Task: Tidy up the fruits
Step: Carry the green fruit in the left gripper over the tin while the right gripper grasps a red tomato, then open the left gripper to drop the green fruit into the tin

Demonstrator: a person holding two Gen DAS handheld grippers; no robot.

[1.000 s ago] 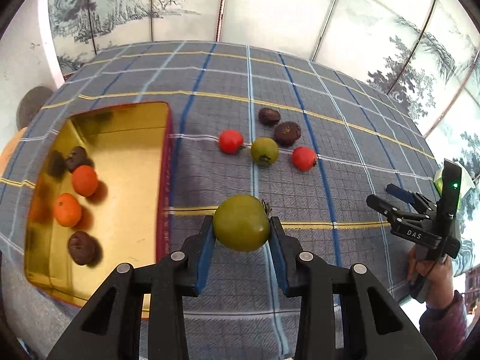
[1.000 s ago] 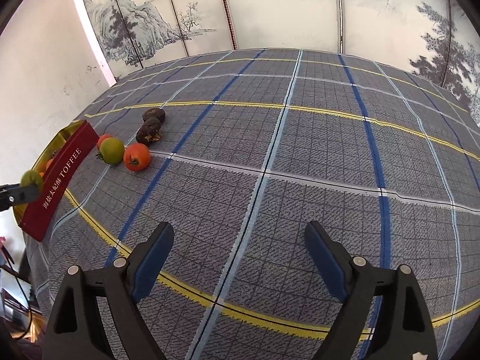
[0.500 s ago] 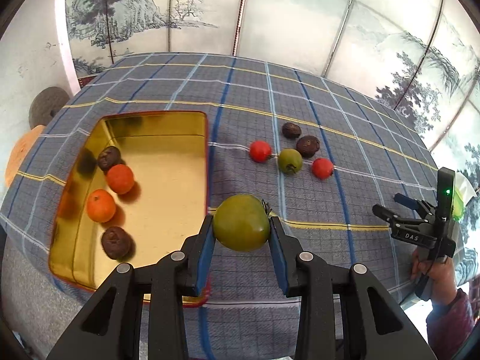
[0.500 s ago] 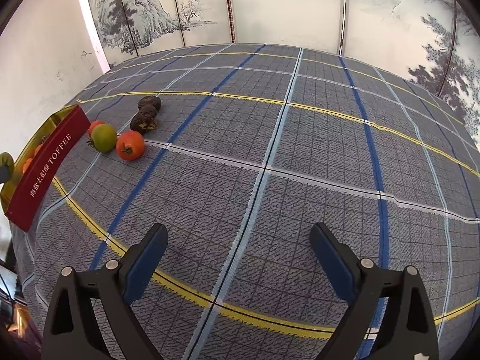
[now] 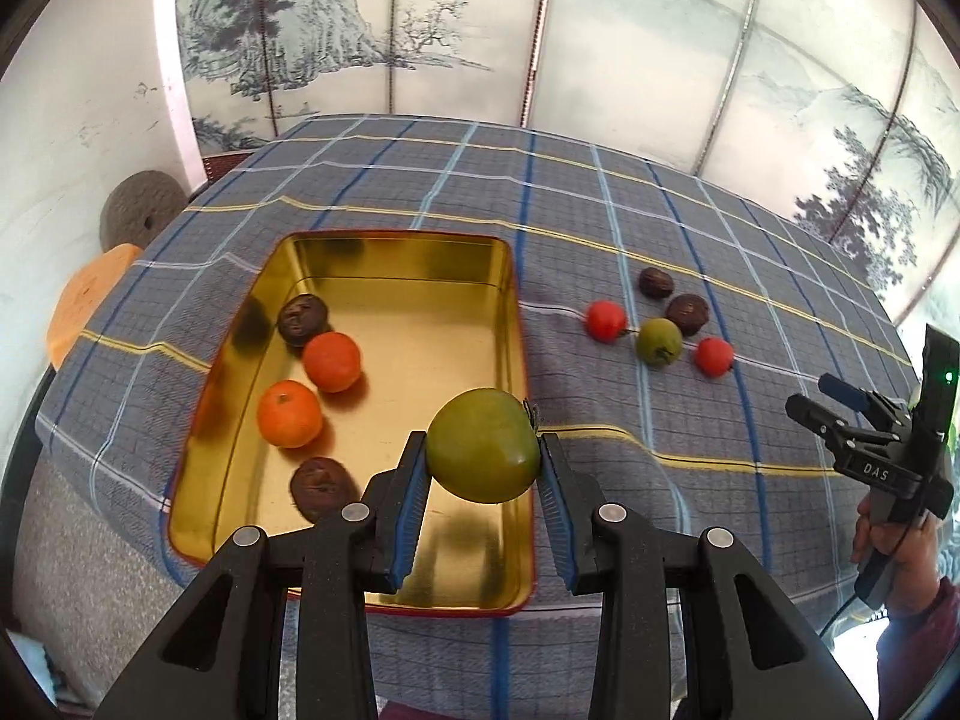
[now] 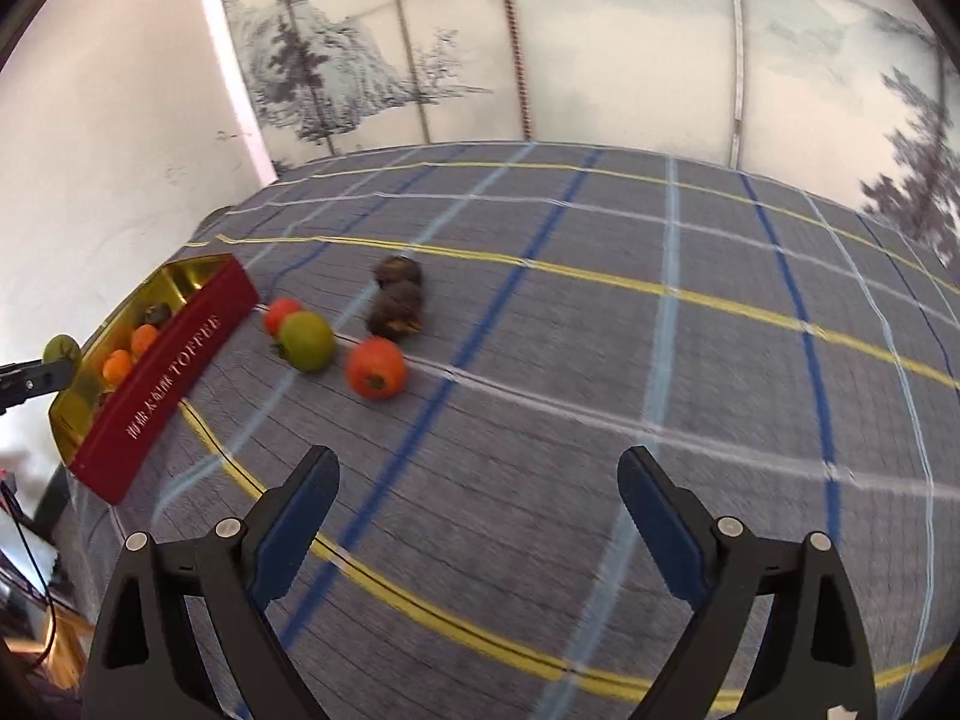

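Above the tin's (image 5: 516, 324) right rim, left fingers (image 5: 414, 498) grip a green fruit (image 5: 483, 444).

Tin tray (image 5: 336, 252): left-centre of the left wrist frame, on the counter (image 5: 600, 210); four fruits (image 5: 331, 362) inside, along its left side. Held fruit (image 5: 483, 444): lower centre, over the tray's right part. Five loose fruits (image 5: 660, 342): clustered on the counter, right of the tray. Right gripper (image 5: 825, 396): far right edge.
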